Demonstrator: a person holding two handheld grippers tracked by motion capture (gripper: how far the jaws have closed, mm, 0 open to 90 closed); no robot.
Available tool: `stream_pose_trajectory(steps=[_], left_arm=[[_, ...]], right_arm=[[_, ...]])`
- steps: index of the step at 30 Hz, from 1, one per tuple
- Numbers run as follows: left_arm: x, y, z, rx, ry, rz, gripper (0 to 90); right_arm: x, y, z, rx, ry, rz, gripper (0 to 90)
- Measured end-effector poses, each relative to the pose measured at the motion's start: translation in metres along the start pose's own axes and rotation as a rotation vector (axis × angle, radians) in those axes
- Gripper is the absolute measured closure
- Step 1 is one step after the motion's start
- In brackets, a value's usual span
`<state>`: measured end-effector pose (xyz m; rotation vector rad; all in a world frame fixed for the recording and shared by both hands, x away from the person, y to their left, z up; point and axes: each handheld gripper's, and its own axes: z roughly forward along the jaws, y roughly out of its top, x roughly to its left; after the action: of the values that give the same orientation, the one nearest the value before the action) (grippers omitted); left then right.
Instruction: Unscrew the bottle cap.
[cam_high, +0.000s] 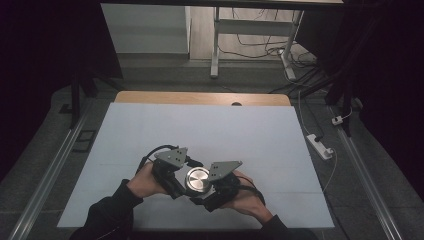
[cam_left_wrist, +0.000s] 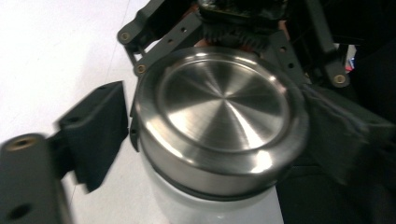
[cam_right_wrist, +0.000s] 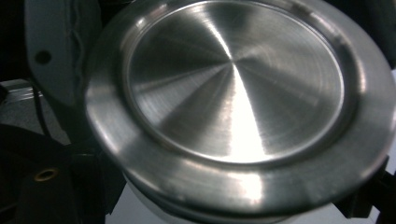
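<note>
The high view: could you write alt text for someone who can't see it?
A person's two hands, each holding a black claw, meet around a round shiny metal lid near the front of a white table. The left claw and right claw flank it, in a dim room.

A brushed silver steel lid (cam_left_wrist: 219, 112) with fine concentric rings and bright radial glints tops a white container (cam_left_wrist: 187, 205), a thin dark band running between the two. The left gripper (cam_high: 175, 175) and right gripper (cam_high: 215, 187) are black with brass-coloured rivets, and each carries a grey three-cornered plate dotted with small dark holes. The table (cam_high: 200, 125) is covered in pale bluish white with a light wooden strip along its far edge, and the person's sleeves (cam_high: 107, 215) are black.
</note>
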<state>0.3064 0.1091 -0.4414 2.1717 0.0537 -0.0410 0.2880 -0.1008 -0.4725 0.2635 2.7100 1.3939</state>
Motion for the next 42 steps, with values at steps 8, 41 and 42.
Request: stream_pose_trajectory(steps=[8, 41, 42], left_arm=[[-0.005, 0.004, 0.008, -0.015, 0.195, -0.109, 19.1], [-0.006, 0.001, -0.004, -0.019, 0.035, -0.009, 19.2], [-0.006, 0.003, 0.0, -0.029, 0.107, -0.07, 19.2]], right_arm=[[-0.008, -0.001, 0.0, 0.002, -0.141, 0.103, 15.3], [0.002, 0.002, -0.002, 0.0, -0.029, 0.01, 15.3], [0.001, 0.002, -0.002, -0.003, -0.05, 0.037, 15.3]])
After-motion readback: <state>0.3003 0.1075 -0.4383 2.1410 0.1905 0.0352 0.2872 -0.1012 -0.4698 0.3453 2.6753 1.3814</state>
